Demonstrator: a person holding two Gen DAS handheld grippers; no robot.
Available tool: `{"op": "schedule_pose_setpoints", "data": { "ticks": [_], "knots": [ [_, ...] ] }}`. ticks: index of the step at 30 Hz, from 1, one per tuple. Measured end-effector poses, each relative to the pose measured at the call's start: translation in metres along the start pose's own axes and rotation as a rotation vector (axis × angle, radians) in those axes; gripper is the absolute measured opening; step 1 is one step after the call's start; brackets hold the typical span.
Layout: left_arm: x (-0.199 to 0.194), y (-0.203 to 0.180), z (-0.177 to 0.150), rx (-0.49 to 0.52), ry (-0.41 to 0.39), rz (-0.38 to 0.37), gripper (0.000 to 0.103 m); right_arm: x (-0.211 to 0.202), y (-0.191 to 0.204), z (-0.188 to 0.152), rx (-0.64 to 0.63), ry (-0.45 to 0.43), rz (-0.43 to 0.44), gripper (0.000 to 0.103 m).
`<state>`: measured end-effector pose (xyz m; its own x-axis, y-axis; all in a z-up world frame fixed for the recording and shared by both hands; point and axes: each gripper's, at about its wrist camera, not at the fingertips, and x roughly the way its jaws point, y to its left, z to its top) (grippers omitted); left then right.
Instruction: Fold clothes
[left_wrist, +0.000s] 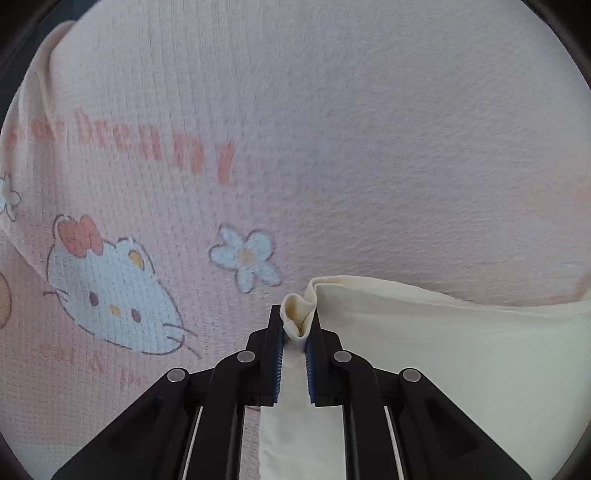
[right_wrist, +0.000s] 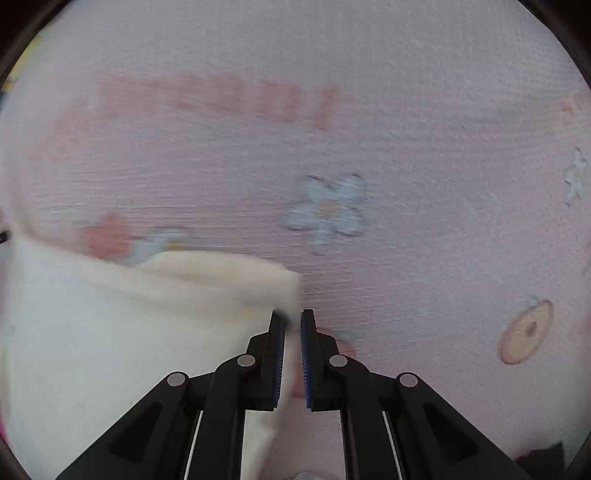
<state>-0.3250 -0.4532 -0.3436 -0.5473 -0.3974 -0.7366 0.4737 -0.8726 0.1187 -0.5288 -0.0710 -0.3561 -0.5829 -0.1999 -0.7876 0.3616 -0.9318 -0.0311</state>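
Both claws pinch the cream garment (left_wrist: 461, 350): left gripper (left_wrist: 295, 328) clamps a bunched corner at 12 o'clock, right gripper (right_wrist: 292, 325) nearly closed on its edge; I judge it light, limp, best held at corners.

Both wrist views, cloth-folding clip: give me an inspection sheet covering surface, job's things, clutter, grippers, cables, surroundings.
Surface: pink waffle-textured sheet printed with a cartoon cat, flowers and red lettering.
Job's things: cream cloth, a bunched corner pinched by the left gripper; the right view is blurred.
Clutter: nothing seen.
Grippers: left shut on cloth; right gripper at the cloth's other corner, grip unclear through blur.
Cables: nothing seen.
Surroundings: dark slivers at the frame edges only.
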Motion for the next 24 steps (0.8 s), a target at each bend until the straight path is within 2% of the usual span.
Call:
{"op": "schedule_pose_setpoints", "data": {
  "ticks": [1,4,7,9,11,12,14,15,16,18,19,22,24],
  "knots": [
    [0.011,0.001,-0.001,-0.03,0.032,0.003,0.009,0.011,-0.011,0.005,0.064,0.021,-0.007,0.006],
    [0.034,-0.001,-0.004,-0.102,0.097,-0.019,0.01,0.032,-0.043,0.008,0.296,0.06,0.073,0.006],
    [0.042,-0.013,-0.004,-0.061,0.126,-0.011,0.01,0.033,-0.045,0.003,0.302,0.037,0.146,0.006],
    [0.043,-0.017,-0.002,-0.042,0.154,-0.012,0.01,0.034,-0.036,0.0,0.214,0.06,0.155,0.006],
    [0.039,-0.013,0.001,-0.069,0.172,-0.043,0.011,0.034,-0.025,-0.002,0.124,0.084,0.145,0.007],
    [0.036,-0.008,0.002,-0.097,0.179,-0.065,0.014,0.033,-0.022,-0.002,0.105,0.09,0.142,0.007],
    [0.03,0.002,0.004,-0.156,0.208,-0.101,0.035,0.028,-0.018,-0.001,0.091,0.109,0.151,0.007],
    [0.026,0.008,0.005,-0.19,0.221,-0.128,0.05,0.023,-0.015,-0.001,0.085,0.114,0.155,0.008],
    [0.021,0.013,0.005,-0.22,0.227,-0.155,0.056,0.014,-0.014,-0.001,0.075,0.112,0.155,0.019],
    [0.008,0.023,0.008,-0.266,0.237,-0.208,0.056,-0.005,-0.01,-0.001,0.054,0.107,0.157,0.046],
    [0.002,0.027,0.009,-0.28,0.243,-0.219,0.056,-0.014,-0.008,-0.002,0.043,0.104,0.158,0.054],
    [-0.021,0.036,0.01,-0.279,0.245,-0.209,0.056,-0.041,-0.002,-0.002,0.012,0.096,0.16,0.055],
    [-0.04,0.041,0.008,-0.272,0.222,-0.208,0.056,-0.075,-0.005,-0.02,-0.018,0.094,0.161,0.056]
  ]
}}
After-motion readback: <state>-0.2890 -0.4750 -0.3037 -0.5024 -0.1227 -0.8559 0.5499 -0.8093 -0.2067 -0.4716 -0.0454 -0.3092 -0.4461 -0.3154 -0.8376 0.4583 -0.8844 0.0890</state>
